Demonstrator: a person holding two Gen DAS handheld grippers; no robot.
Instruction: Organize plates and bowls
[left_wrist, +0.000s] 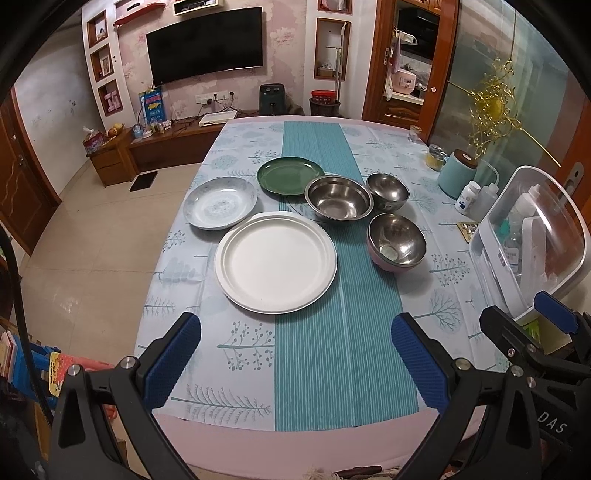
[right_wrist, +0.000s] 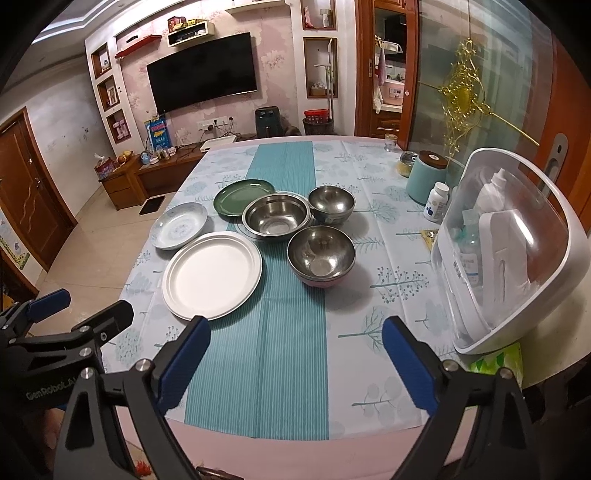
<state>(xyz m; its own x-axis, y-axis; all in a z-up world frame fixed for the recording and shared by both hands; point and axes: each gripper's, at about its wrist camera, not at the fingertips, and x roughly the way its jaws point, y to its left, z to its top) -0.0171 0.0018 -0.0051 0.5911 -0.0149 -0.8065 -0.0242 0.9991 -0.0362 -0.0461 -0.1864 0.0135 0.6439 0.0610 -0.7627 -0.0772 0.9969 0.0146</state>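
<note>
Evidently nothing is being held yet: the left tool (left_wrist: 295, 363) and the right tool (right_wrist: 295, 356) are both being kept with jaws wide apart above the near edge of the surface (left_wrist: 236, 373), well short of the dishes. 3 plates are being left spread out singly: the white plate (left_wrist: 276, 261) nearest, the pale patterned plate (left_wrist: 220, 202) at 10 o'clock from it, and the green plate (left_wrist: 290, 175) at 12 o'clock. 3 steel bowls are being left unstacked too: the large bowl (left_wrist: 338, 197) touching or overlapping the green plate's rim, the small bowl (left_wrist: 388, 191) at 3 o'clock from it, and the pink-based bowl (left_wrist: 396, 242) nearest on the right. Sorting is judged as not yet begun; all stacking is remaining.
</note>
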